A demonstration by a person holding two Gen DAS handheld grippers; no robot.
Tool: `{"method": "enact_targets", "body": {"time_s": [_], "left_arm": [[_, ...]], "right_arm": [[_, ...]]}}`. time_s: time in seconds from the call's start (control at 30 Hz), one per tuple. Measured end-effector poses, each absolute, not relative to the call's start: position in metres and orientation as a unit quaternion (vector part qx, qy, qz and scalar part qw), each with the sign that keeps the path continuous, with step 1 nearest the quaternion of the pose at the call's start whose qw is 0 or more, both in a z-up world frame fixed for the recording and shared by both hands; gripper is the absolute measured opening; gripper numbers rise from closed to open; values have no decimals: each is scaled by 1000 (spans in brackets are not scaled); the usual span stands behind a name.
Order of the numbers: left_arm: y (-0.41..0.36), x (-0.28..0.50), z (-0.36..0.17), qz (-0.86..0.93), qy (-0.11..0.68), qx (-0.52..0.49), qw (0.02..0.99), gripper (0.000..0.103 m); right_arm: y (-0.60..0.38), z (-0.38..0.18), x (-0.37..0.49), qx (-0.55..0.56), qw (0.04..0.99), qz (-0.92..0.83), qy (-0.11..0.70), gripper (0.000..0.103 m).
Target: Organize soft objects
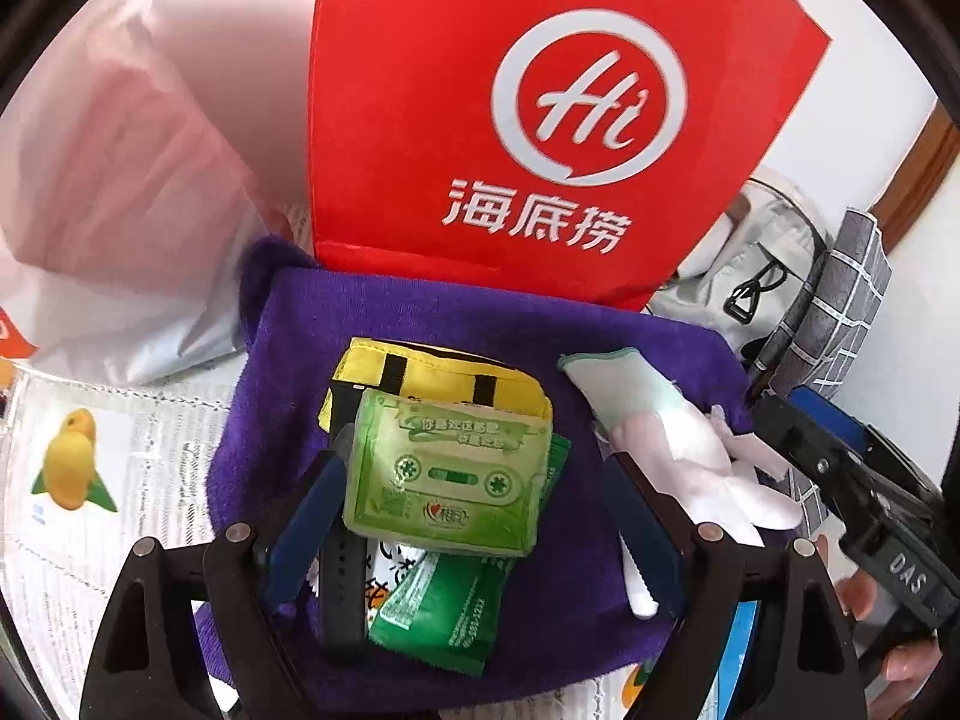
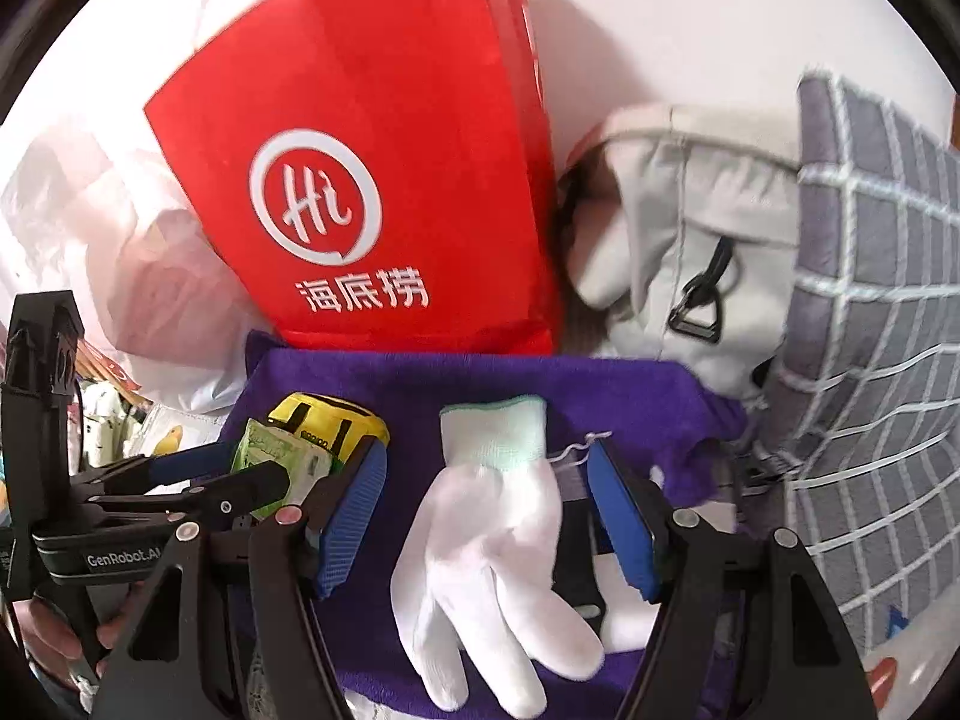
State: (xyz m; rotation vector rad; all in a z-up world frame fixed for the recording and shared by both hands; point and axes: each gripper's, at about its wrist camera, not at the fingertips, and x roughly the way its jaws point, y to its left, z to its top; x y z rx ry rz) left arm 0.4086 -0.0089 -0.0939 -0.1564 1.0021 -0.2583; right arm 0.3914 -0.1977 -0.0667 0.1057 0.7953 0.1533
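Observation:
A purple towel (image 1: 420, 324) (image 2: 600, 396) lies spread out with small things on it. In the left wrist view a light green tissue pack (image 1: 456, 468) rests against a yellow pouch (image 1: 432, 372), with a darker green packet (image 1: 438, 612) under it. My left gripper (image 1: 474, 450) stands open around the pack; its right finger is clear of it. A white glove (image 2: 492, 540) (image 1: 660, 444) lies flat on the towel between the blue pads of my right gripper (image 2: 486, 468), which is open and not pressing it. The yellow pouch (image 2: 324, 414) sits left of the glove.
A red paper bag (image 1: 540, 120) (image 2: 372, 180) stands behind the towel. A grey backpack (image 2: 690, 228) and a grey checked cushion (image 2: 870, 330) crowd the right side. A white plastic bag (image 1: 120, 180) lies at the left. A black strap (image 1: 342, 576) lies by the left finger.

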Motion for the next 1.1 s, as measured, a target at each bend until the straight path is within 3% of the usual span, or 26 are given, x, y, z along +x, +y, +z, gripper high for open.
{"method": "enact_targets", "body": {"time_s": [0.87, 1.1], "left_arm": [[6, 215, -23, -117, 432, -52, 893, 87], [10, 145, -6, -98, 413, -36, 905, 87]], "right_arm": [[-199, -26, 198, 33, 908, 58, 414, 69], [-202, -13, 124, 15, 919, 30, 393, 88]]}}
